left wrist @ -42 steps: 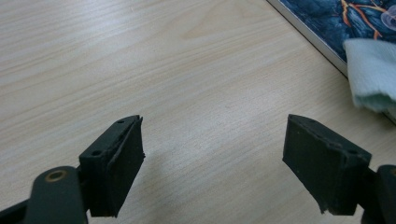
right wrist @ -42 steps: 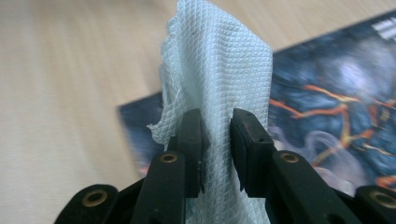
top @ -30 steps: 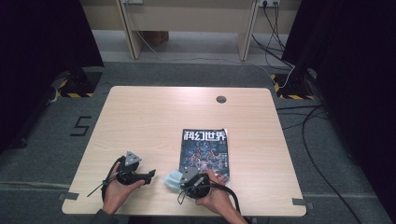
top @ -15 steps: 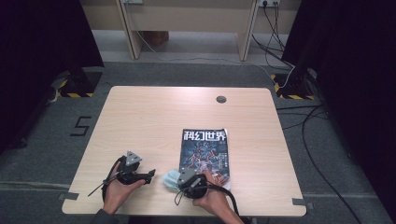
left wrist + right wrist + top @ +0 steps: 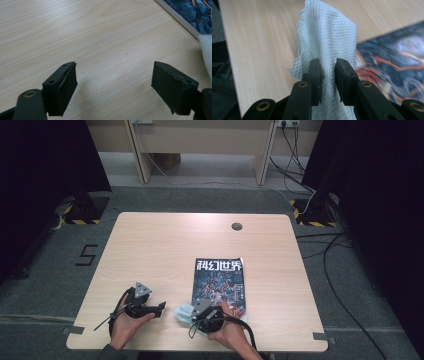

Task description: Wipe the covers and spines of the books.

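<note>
My right gripper (image 5: 328, 75) clamps the cloth (image 5: 329, 37). The magazine (image 5: 220, 282) lies just to its right, long axis pointing away from me. My left gripper (image 5: 115, 87) is open.

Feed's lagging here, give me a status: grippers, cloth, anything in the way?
Right gripper shut on white cloth. Left gripper open, empty, over bare table. Magazine beside cloth; nothing blocking.

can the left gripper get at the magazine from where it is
Probably yes. The left gripper is open and empty, with bare table between it and the magazine. Only the cloth pinched in the right gripper lies near that edge.
</note>
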The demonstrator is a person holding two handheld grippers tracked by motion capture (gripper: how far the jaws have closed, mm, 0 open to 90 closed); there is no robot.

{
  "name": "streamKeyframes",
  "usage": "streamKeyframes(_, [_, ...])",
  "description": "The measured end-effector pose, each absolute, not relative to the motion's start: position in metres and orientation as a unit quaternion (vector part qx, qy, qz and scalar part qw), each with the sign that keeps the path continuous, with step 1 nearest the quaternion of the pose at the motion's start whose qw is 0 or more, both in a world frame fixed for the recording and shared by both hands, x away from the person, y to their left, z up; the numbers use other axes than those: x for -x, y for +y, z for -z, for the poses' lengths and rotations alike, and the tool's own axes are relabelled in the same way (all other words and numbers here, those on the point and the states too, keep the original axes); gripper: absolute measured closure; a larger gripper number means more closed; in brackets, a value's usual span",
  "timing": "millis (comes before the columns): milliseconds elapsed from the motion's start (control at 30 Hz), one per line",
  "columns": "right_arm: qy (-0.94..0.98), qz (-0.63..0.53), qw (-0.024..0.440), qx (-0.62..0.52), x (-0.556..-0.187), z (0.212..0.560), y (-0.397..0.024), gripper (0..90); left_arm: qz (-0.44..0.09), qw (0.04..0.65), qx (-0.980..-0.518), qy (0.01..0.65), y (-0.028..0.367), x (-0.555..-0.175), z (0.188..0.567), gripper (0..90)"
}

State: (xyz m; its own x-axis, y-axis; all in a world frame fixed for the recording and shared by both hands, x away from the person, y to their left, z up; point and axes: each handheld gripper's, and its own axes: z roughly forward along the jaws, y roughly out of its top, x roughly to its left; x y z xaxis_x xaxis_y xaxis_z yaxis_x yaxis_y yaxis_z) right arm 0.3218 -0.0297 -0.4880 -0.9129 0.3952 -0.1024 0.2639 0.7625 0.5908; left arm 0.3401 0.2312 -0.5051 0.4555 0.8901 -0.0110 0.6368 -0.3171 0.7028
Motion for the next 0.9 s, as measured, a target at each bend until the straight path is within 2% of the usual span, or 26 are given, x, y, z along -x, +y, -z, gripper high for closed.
streamKeyframes(133, [0.923, -0.297, 0.112, -0.218, -0.326, 0.488, -0.054, 74.7, -0.192, 0.329, -0.788, 0.483, 0.231, -0.340, 0.505, 20.0])
streamKeyframes(500, [0.900, -0.271, 0.155, -0.305, -0.336, 0.485, -0.125, 74.7, -0.190, 0.333, -0.790, 0.478, 0.226, -0.339, 0.505, 20.0])
streamKeyframes(633, [0.904, -0.261, 0.164, -0.296, -0.332, 0.485, -0.119, 74.2, -0.176, 0.346, -0.790, 0.474, 0.219, -0.336, 0.505, 19.9])
streamKeyframes(900, [0.919, -0.275, 0.143, -0.246, -0.315, 0.486, -0.087, 73.9, -0.160, 0.373, -0.796, 0.449, 0.195, -0.325, 0.502, 19.1])
